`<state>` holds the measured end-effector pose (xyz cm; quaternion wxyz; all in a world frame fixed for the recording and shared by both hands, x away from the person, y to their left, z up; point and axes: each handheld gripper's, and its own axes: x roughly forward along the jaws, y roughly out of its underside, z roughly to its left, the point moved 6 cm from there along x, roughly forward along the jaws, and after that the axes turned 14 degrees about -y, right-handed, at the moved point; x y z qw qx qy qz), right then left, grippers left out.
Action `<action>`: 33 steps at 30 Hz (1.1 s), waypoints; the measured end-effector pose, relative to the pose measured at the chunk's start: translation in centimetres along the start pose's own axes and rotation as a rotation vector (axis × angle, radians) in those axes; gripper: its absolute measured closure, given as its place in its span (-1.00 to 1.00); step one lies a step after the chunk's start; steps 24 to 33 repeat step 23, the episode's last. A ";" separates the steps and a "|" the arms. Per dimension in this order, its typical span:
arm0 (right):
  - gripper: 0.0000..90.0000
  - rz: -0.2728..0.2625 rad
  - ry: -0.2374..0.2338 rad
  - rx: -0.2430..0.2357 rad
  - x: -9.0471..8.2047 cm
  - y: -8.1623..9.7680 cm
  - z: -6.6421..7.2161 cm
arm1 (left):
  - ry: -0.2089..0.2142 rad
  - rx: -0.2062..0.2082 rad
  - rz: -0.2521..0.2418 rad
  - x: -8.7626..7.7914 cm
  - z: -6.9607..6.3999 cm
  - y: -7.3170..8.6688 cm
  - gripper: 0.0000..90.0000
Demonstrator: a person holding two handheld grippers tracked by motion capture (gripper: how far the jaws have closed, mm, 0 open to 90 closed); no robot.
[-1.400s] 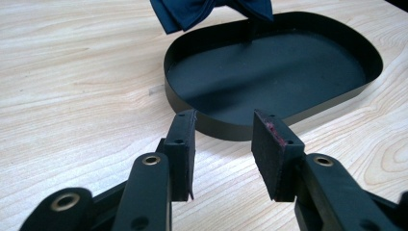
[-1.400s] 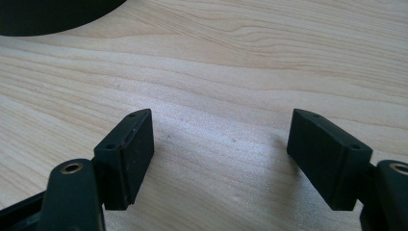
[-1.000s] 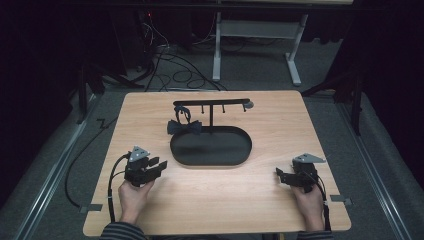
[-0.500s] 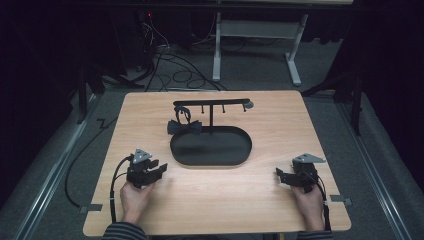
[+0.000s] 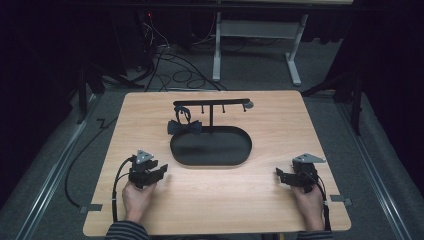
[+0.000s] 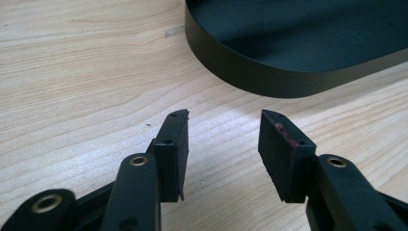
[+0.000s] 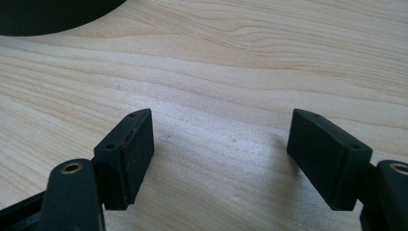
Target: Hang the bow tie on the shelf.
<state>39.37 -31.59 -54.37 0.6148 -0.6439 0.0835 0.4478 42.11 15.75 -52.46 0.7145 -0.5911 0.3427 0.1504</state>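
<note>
Overhead: wooden desk (image 5: pixel 210 200) w/ a black oval tray (image 5: pixel 210 146) at centre; a black T-shaped hook stand (image 5: pixel 211 107) rises from the tray's far edge, w/ a black bow tie (image 5: pixel 184 127) hanging from its left end, just beside the tray's far-left rim. Left tongs (image 5: pixel 148 173) sit near the desk's front-left, held by the person's left hand (image 5: pixel 136 200), grey three-cornered plate on top, cable looping off to the left; they lie near the tray's front-left rim but apart from it. Right tongs (image 5: pixel 290 177) sit near the front-right, held by the right hand (image 5: pixel 310 207), well apart from the tray. Left gripper view: left tongs (image 6: pixel 223 144) w/ jaws spread apart, nothing btwn them, bare wood below; tray wall (image 6: pixel 250 77) curves across the upper right, just ahead of the jaw tips. Right gripper view: right tongs (image 7: pixel 219 154) w/ jaws spread wider apart, nothing btwn them, over bare desk (image 7: pixel 231 72); a sliver of the tray (image 7: pixel 48 14) at upper left. Floor beyond the desk: grey carpet, cables, legs of a white frame.
</note>
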 end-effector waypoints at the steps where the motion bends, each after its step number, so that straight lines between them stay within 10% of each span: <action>1: -0.42 0.000 0.000 0.000 0.0 0.0 0.0 | -0.003 -0.003 -0.001 0.1 0.0 0.0 0.19; 13: -0.42 0.000 0.000 0.000 0.0 0.0 0.0 | -0.080 0.057 0.023 1.5 -0.3 1.2 0.04; 33: -0.42 0.000 0.000 -0.001 0.0 0.0 0.0 | -0.072 0.043 -0.021 1.5 -0.5 1.6 -0.09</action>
